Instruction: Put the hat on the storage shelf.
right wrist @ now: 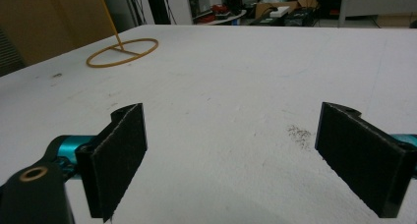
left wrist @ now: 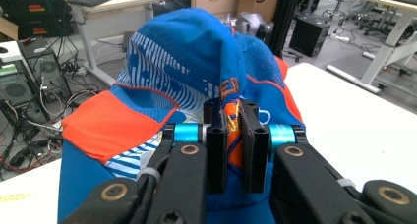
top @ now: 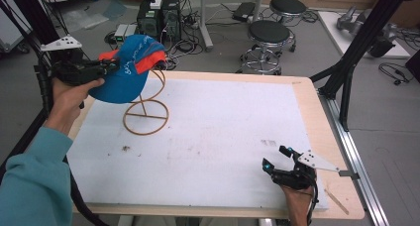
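A blue and orange cap (top: 130, 67) sits over the top of a gold wire stand (top: 146, 115) at the table's far left. My left gripper (top: 113, 63) is shut on the cap's edge; in the left gripper view the jaws pinch orange and blue fabric of the cap (left wrist: 187, 62), with the left gripper (left wrist: 237, 135) close against it. My right gripper (top: 277, 157) rests low near the table's front right, open, with nothing between its jaws. The right gripper view shows the right gripper (right wrist: 231, 160) wide apart over the white surface, and the stand's ring base (right wrist: 123, 52) far off.
The white foam mat (top: 213, 132) covers most of the wooden table (top: 317, 122). Small dark specks (top: 268, 142) mark the mat near the right gripper. Black frame posts (top: 356, 47) stand at the right; stools (top: 268, 37) and computer gear (top: 158, 18) sit on the floor behind.
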